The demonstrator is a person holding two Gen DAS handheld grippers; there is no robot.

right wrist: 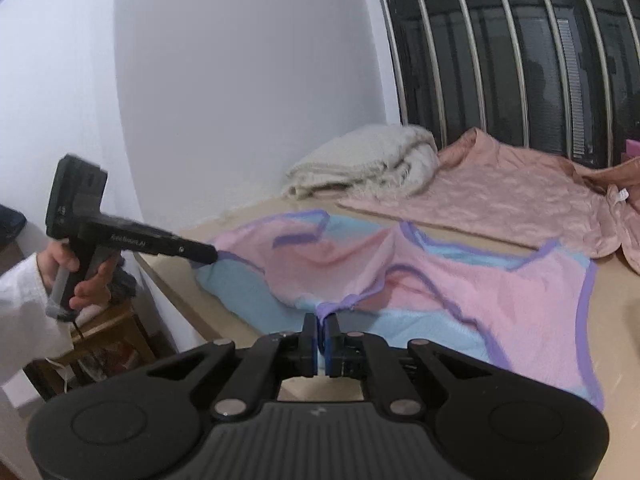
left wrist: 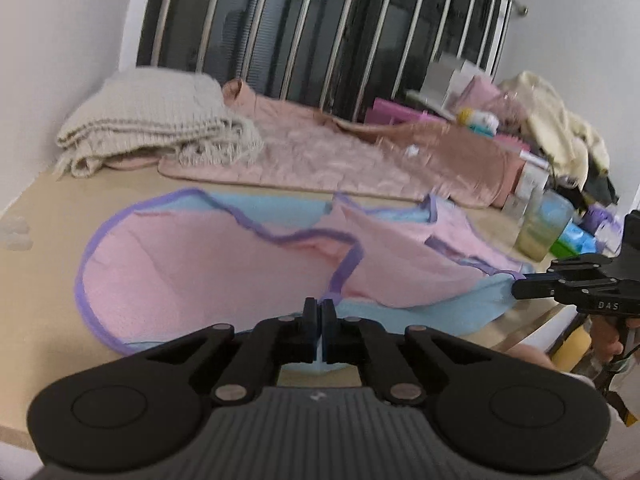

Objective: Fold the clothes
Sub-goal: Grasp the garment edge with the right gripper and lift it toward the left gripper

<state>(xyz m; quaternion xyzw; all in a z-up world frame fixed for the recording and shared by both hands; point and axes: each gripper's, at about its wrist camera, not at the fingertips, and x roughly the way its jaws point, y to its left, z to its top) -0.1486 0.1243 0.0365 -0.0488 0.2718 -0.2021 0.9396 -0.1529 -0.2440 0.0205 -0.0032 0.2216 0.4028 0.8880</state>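
Two grippers, both pinched closed on the same garment. Left gripper (left wrist: 321,309) has its jaws together on the near edge of a pink and light-blue tank top (left wrist: 208,268), right at the purple binding of a strap; thin blue fabric shows between the blue pads (left wrist: 329,344). Seen from the right wrist view, that left gripper (right wrist: 214,257) comes in from the left with its tips at the garment's left corner, held by a hand (right wrist: 86,280) in a white sleeve (right wrist: 20,312). Right gripper (right wrist: 321,322) likewise has its jaws together on purple trim at the near edge of the top; in the left wrist view it (left wrist: 516,286) reaches in from the right, tips on the blue corner.

Tank top lies spread on the beige desk (left wrist: 40,280), mostly flat, pink layer rumpled over the blue one, armholes and neckline edged in purple (near edge sits close to the desk's front). Behind it, apart, a salmon-pink garment (left wrist: 320,160) lies flat towards the back. Left of that, touching it, a folded cream knit blanket (left wrist: 160,128) with fringe. Back wall has a dark window with metal bars (left wrist: 320,28). Right end of the desk is cluttered: translucent greenish cup (left wrist: 540,232), boxes, bottles, cream cloth heap (left wrist: 560,128) (blurred, details unclear).
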